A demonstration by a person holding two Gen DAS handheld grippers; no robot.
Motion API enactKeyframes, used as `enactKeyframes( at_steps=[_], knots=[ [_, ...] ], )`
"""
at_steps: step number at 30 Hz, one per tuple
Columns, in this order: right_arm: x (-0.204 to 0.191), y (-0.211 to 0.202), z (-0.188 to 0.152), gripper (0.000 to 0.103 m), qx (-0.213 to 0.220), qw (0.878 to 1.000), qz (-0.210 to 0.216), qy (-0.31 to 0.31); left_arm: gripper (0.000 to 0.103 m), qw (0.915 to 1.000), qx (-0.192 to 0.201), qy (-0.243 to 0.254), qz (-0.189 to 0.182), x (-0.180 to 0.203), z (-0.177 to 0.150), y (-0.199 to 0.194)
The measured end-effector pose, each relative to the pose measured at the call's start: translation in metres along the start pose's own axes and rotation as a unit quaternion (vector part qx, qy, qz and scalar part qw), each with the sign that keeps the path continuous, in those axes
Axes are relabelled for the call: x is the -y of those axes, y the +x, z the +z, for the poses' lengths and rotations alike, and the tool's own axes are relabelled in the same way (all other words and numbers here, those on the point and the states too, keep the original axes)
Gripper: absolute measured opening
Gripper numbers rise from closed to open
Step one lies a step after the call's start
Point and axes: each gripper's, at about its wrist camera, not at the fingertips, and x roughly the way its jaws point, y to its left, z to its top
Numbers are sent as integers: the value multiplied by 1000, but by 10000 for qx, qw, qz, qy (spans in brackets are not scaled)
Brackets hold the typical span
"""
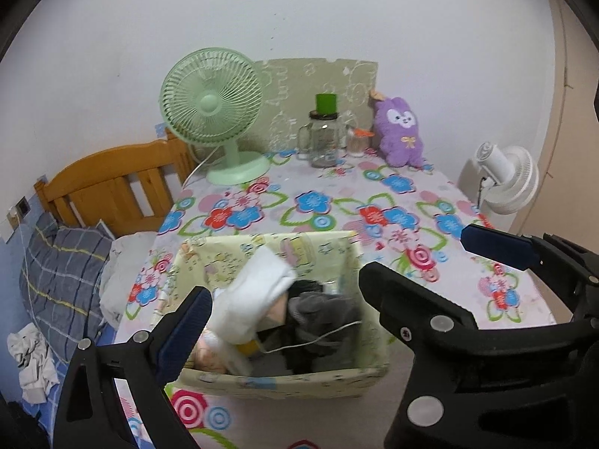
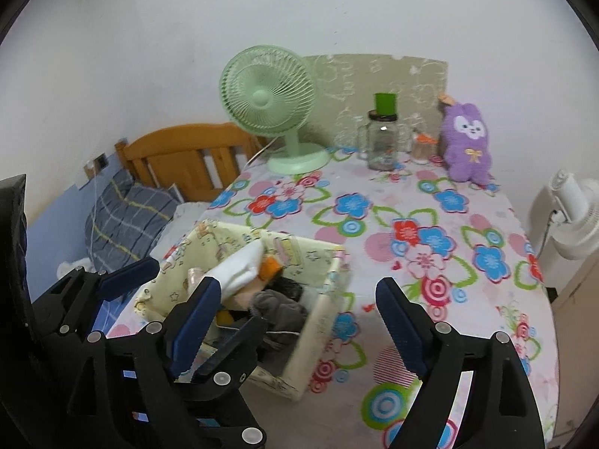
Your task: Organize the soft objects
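Left claw [image 1: 284, 295]: spread, empty, over my fabric bin [image 1: 368, 374].
Right claw [image 2: 299, 299]: spread, nothing between its pads.
Soft things: white cloth [image 1: 262, 280] and grey cloth [image 1: 322, 310] piled in the bin near the counter's front-left corner.
Purple plush [image 2: 466, 142]: back-right corner.
Advice: I'd lift clear of the rim, avoid snagging the white cord [image 1: 314, 336].
Counter [image 2: 430, 232]: floral cover; green fan [image 2: 269, 101] behind; bed [image 2: 123, 217] left.

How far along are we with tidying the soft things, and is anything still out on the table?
Done: white cloth and grey fabric lie in the yellow fabric box. In hand: nothing; the left gripper and right gripper are both open and empty. Left: the purple plush toy sits at the table's far edge, outside the box.
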Motion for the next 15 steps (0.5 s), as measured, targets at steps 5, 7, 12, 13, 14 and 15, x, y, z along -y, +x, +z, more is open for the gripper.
enactKeyframes(
  at_steps=[5, 7, 12, 13, 14, 15],
  knots=[
    [18, -20, -5, 93, 150, 9994, -261, 154, 100, 9997, 107, 72, -186, 20, 2, -8],
    [24, -27, -8, 94, 190, 9989, -356, 219, 101, 9996, 135, 73, -244, 26, 2, -10],
    [44, -44, -14, 96, 289, 9971, -562, 416, 102, 9992, 226, 131, -313, 41, 4, -19],
    [48, -48, -15, 97, 309, 9968, -574, 456, 102, 9991, 253, 152, -318, 43, 4, -21],
    [51, -51, -16, 97, 331, 9965, -586, 487, 103, 9989, 288, 168, -317, 46, 4, -24],
    [55, -56, -17, 97, 369, 9960, -634, 515, 103, 9988, 319, 185, -326, 48, 4, -26]
  ],
)
